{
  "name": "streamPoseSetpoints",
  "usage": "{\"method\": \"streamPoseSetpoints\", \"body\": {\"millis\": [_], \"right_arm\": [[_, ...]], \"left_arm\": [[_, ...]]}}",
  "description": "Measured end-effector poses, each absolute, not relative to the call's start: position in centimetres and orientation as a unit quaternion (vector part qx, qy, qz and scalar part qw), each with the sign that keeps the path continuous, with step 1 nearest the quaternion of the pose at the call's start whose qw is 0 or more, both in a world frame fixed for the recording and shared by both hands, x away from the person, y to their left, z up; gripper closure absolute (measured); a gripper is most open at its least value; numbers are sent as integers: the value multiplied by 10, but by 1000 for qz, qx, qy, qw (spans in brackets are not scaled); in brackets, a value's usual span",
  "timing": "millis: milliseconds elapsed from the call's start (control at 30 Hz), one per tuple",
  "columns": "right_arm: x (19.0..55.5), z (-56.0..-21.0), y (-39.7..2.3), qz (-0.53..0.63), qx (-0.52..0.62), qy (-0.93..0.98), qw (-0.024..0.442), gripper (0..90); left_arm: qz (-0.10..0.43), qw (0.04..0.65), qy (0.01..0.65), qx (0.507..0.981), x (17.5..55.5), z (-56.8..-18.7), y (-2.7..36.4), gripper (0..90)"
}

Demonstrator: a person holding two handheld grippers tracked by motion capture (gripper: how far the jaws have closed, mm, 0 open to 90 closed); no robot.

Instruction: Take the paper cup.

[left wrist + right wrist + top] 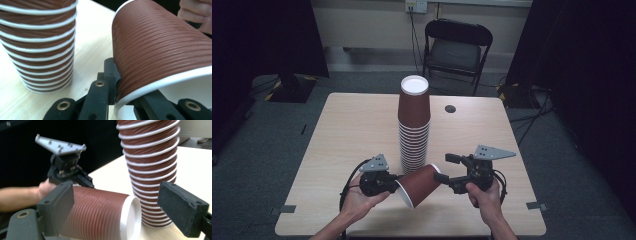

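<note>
A tall stack of upside-down brown ribbed paper cups (414, 125) stands at the middle of the wooden table (352, 130). In front of it a single brown cup (419, 185) is held on its side, just above the table. My left gripper (396, 186) is shut on this cup's white rim (140, 91), one jaw inside the mouth and one outside. My right gripper (444, 167) is open, its pads (182, 207) on either side of the cup's closed base (131, 217); the far pad stands apart from it. The stack (152, 170) rises right behind.
A black folding chair (457, 47) stands beyond the table's far edge. A small black round cap (450, 108) sits in the tabletop right of the stack. Dark screens flank both sides. Both hands are close to the table's near edge.
</note>
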State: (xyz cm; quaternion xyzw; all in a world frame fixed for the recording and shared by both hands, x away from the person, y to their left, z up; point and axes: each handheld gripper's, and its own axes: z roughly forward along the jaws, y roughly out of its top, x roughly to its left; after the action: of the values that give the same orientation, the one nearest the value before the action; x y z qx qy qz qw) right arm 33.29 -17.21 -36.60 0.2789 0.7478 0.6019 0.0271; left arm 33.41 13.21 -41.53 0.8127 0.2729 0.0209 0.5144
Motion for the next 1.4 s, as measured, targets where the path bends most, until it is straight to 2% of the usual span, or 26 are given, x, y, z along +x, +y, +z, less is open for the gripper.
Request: {"method": "streamPoseSetpoints", "body": {"millis": [267, 500, 733, 933, 1100, 1400], "right_arm": [[323, -373, -163, 567, 235, 789, 36, 143], [311, -386, -150, 506, 181, 841, 70, 141], [301, -390, -142, 480, 137, 861, 93, 140], [294, -395, -133, 449, 96, 878, 134, 134], [288, -402, -126, 409, 59, 893, 177, 91], [281, -412, -117, 368, 24, 902, 224, 79]], "left_arm": [[-22, 467, 266, 843, 340, -419, 126, 849], [-46, 435, 264, 859, 345, -421, 120, 850], [-66, 429, 267, 860, 347, -421, 117, 850], [-88, 421, 275, 860, 349, -421, 114, 851], [-93, 421, 283, 857, 350, -423, 114, 856], [-107, 405, 285, 862, 354, -426, 109, 858]]}}
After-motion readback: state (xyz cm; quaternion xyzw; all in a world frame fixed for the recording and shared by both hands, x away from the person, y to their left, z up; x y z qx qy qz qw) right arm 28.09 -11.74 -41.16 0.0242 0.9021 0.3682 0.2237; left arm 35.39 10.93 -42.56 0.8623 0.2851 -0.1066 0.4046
